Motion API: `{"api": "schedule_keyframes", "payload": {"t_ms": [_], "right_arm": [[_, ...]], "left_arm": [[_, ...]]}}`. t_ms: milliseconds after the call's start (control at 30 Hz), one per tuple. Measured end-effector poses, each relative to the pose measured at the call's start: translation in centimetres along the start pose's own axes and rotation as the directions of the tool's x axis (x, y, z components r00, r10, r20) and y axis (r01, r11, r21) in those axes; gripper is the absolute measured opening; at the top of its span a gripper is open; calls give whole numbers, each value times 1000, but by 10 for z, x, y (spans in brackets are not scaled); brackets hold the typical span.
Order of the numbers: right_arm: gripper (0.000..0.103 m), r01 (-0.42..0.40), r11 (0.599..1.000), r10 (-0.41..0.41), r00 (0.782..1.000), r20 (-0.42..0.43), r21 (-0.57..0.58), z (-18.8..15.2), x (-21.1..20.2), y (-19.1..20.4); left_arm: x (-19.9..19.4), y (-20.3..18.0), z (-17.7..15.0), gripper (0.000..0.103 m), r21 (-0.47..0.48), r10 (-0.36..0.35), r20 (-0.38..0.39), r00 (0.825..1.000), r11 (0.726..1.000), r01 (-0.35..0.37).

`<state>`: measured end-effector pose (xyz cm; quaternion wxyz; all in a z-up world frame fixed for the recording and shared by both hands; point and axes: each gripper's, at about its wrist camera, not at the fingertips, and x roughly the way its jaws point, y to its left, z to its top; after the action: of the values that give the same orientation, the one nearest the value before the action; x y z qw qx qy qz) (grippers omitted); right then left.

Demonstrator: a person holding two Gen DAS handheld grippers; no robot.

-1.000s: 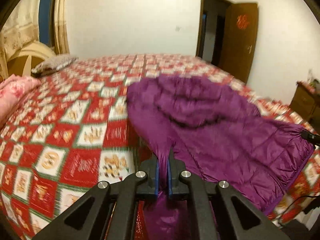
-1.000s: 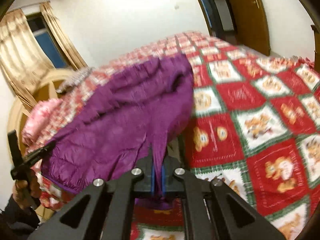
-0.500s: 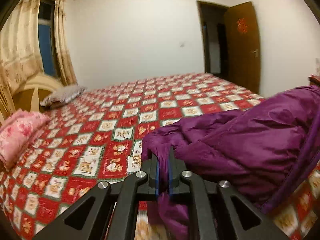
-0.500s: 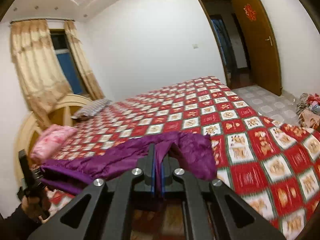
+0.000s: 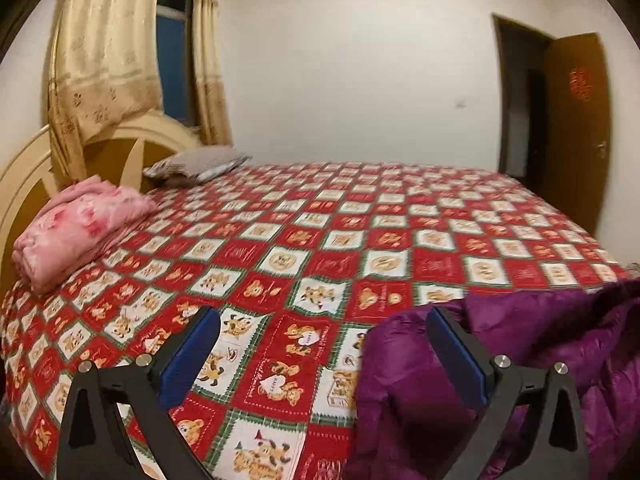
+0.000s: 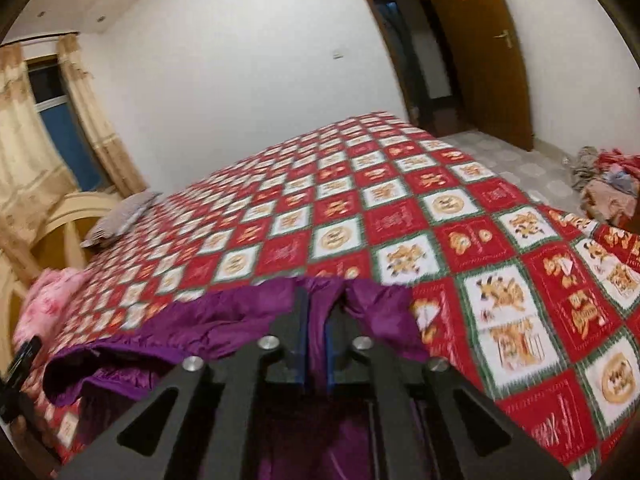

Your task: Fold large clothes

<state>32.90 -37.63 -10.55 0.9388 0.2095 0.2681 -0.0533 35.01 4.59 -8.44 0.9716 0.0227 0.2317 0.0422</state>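
Observation:
A purple puffer jacket (image 5: 520,356) lies bunched at the near edge of the bed, at the lower right of the left wrist view. My left gripper (image 5: 320,332) is open wide and empty; its right finger rests against the jacket's left end. In the right wrist view the jacket (image 6: 224,320) stretches left from my right gripper (image 6: 316,308), which is shut on a fold of its purple fabric. The left gripper shows small at the far left of that view (image 6: 20,364).
The bed is covered by a red, white and green patchwork quilt (image 5: 360,240). A folded pink blanket (image 5: 76,228) and a grey pillow (image 5: 196,164) lie by the headboard. An open brown door (image 6: 476,52) and a pile of clothes on the floor (image 6: 608,184) are at right.
My left gripper has opened and let go of the jacket. The jacket, spread flat a second ago, has been drawn toward the near edge of the bed. My right gripper still holds it.

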Motion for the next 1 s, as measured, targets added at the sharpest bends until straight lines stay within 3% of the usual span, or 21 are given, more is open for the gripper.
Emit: {"api": "schedule_keyframes", "payload": {"t_ms": [33, 67, 133, 300, 467, 600, 700, 800, 1000], "right_arm": [[30, 5, 1000, -5, 1000, 3, 17, 2, 6, 1], [49, 33, 999, -33, 999, 20, 30, 4, 10, 3], [69, 90, 995, -93, 992, 82, 38, 6, 9, 9], [69, 63, 997, -59, 994, 88, -41, 2, 14, 45], [69, 4, 986, -5, 1000, -5, -164, -40, 24, 99], [69, 47, 952, -42, 999, 24, -301, -68, 39, 127], [67, 77, 950, -77, 997, 12, -302, -60, 62, 126], [67, 101, 946, -101, 995, 14, -307, -49, 79, 123], [67, 87, 962, -121, 986, -116, -260, -66, 115, 105]], "left_arm": [[7, -4, 1, 102, 4, 36, -11, 999, 999, -36], [13, -9, 3, 102, 12, 69, -20, 997, 998, -69], [16, -19, 6, 102, 4, 74, -15, 997, 997, -74], [22, -63, 7, 102, 53, 53, -23, 998, 997, -52], [26, -99, -5, 102, 97, 41, -58, 997, 995, -35], [53, -112, -20, 102, 141, 116, -100, 988, 985, -101], [80, -105, -23, 102, 97, 137, -181, 974, 988, -121], [97, -96, -23, 102, 49, 143, -216, 966, 990, -136], [126, -115, -44, 102, 114, 130, -279, 951, 988, -102]]}}
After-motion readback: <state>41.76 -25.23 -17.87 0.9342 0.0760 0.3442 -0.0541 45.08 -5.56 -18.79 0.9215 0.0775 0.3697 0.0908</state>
